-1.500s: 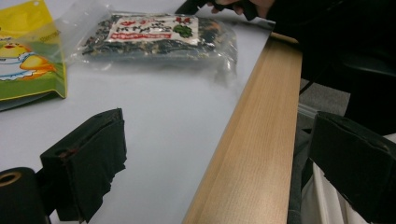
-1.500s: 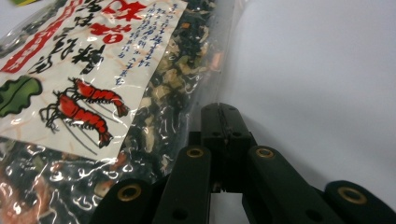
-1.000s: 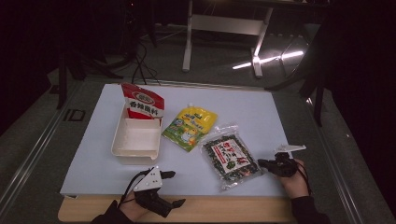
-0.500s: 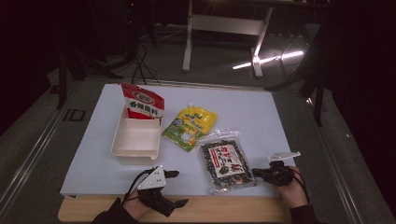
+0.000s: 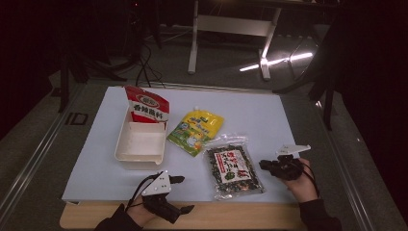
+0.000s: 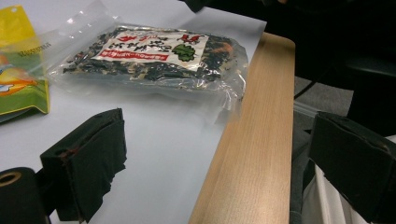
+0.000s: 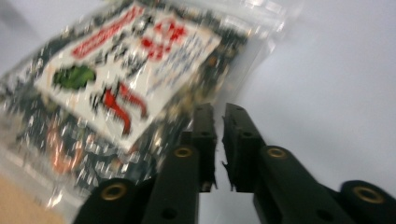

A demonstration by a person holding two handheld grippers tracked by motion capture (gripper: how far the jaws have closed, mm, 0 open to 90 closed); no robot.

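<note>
A clear bag of dark seaweed with a red and white label [image 5: 233, 168] [image 6: 159, 56] [image 7: 116, 84] lies flat near the table's front edge. My right gripper [image 5: 263, 165] [image 7: 218, 112] hovers just at the bag's right edge, pointing left. Its jaws have just been opening and stand a narrow gap apart with nothing between them. My left gripper [image 5: 185, 194] [image 6: 217, 123] rests at the front edge, left of the bag, wide open and empty.
A white tray [image 5: 139, 159] stands at the left with a red pouch [image 5: 146, 108] propped at its far end. A yellow pouch [image 5: 195, 130] [image 6: 18, 70] lies between tray and seaweed bag. The wooden table edge [image 6: 243, 154] runs under the left gripper.
The right gripper has risen a little beside the bag's right edge, and the bag lies slightly nearer the front edge. The left gripper has stayed put.
</note>
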